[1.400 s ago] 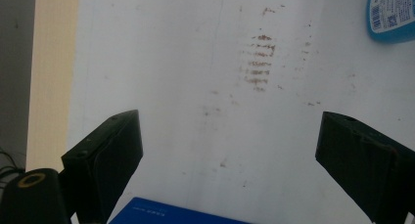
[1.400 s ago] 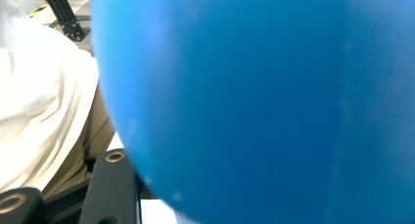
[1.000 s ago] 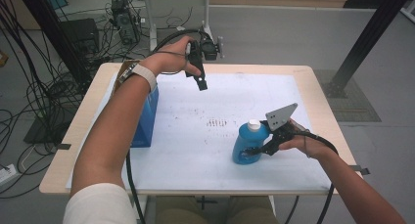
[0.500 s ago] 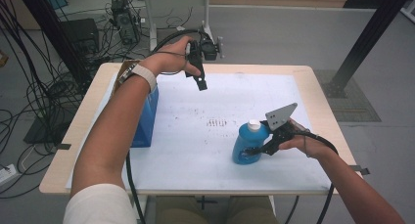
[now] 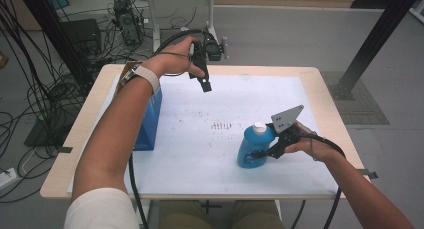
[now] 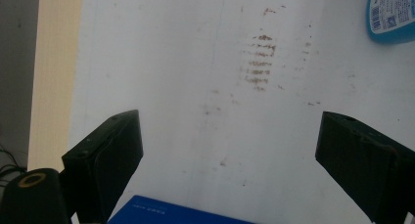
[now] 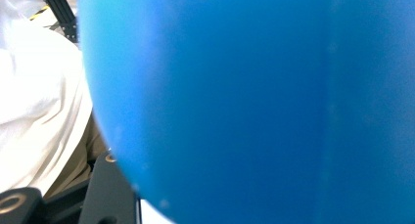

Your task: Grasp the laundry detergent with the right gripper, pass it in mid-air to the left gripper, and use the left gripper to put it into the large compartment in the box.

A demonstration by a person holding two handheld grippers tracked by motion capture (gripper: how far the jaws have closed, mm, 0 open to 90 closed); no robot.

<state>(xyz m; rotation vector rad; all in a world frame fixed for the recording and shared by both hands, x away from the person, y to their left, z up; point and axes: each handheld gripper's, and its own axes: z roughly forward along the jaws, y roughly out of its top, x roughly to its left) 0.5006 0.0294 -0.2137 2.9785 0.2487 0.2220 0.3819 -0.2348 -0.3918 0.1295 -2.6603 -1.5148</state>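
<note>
**Bottle gripped, second gripper waiting**

Our right gripper [image 5: 260, 154] is clamped on the blue bottle [image 5: 251, 146], which stands upright on the white mat [image 5: 200, 154] with its white cap [image 5: 259, 127] above the jaws. Beyond it, our left gripper [image 5: 204, 81] hangs spread wide and empty; below it sits the blue box [image 5: 150, 121]. We judge the grasp done; lifting and placing remain.

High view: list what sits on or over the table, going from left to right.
blue box → left gripper → brown smudges → blue bottle → right gripper
</note>
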